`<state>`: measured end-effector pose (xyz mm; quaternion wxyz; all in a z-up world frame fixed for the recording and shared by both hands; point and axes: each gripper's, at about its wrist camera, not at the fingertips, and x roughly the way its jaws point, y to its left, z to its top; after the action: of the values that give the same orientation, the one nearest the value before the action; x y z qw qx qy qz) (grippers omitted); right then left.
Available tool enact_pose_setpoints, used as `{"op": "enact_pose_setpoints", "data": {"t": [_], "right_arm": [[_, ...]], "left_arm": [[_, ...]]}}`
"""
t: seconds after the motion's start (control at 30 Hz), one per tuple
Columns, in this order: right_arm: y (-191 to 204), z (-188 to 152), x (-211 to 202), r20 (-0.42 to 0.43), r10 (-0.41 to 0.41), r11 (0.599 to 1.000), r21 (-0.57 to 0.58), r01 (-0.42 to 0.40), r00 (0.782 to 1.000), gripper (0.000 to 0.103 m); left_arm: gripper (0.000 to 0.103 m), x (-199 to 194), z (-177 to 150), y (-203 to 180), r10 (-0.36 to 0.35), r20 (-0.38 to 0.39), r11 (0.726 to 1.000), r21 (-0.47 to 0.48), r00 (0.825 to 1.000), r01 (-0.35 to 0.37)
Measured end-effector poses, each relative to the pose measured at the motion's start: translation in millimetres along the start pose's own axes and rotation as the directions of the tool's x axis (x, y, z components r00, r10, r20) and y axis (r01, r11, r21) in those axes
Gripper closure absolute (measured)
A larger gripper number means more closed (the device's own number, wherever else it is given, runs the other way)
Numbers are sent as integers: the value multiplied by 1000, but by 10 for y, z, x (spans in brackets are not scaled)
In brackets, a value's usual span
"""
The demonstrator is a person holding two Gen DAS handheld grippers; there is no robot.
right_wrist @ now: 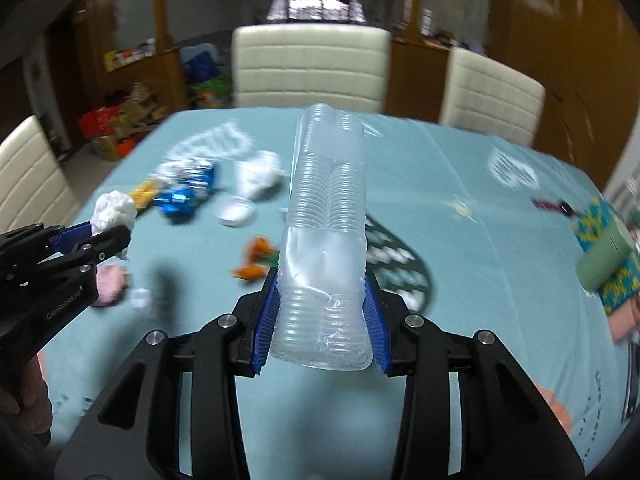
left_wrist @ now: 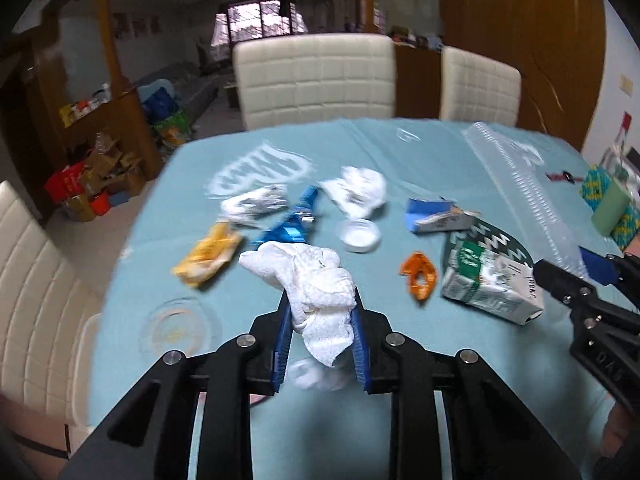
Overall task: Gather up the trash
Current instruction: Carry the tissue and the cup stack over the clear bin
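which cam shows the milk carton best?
Left wrist view: the milk carton lies crumpled on the table, unobstructed, green-and-white print visible. In the right wrist view I can't make it out; the sleeve of clear cups held by the right gripper fills that area.

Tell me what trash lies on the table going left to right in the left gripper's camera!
Crumpled yellow wrapper → crinkled blue foil wrapper → round white plastic lid → twisted orange wrapper → squashed green-and-white milk carton.
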<state>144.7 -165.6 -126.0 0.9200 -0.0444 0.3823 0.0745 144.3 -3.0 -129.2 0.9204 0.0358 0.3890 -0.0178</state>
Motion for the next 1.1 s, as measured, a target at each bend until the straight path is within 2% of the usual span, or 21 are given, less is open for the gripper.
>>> {"op": "enact_pose_setpoints", "data": {"t": [0.13, 0.3, 0.5, 0.67, 0.83, 0.97, 1.1], "right_arm": [[452, 80, -65, 21, 82, 994, -76, -80, 996, 61], [1123, 156, -130, 29, 199, 963, -191, -190, 979, 60], [1929, 288, -259, 32, 341, 896, -314, -314, 940, 60], [2393, 374, -339, 30, 414, 849, -374, -374, 910, 60], [2815, 453, -405, 29, 471, 802, -429, -415, 881, 60], [3029, 497, -375, 23, 491, 785, -444, -432, 871, 60], [3135, 525, -273, 11, 498, 779, -445, -442, 867, 60]], "left_arm": [[77, -258, -113, 403, 72, 28, 996, -47, 997, -71], [77, -508, -318, 942, 172, 22, 976, -142, 985, -167], [77, -761, -578, 1559, 274, 0, 932, -246, 962, -266], [77, -966, -684, 2017, 354, 1, 887, -316, 935, -335], [77, -1083, -706, 2343, 392, 17, 863, -354, 920, -361], [75, -1071, -701, 2578, 403, 10, 844, -390, 915, -367], [74, -1033, -734, 2728, 402, 13, 842, -398, 915, -364]]}}
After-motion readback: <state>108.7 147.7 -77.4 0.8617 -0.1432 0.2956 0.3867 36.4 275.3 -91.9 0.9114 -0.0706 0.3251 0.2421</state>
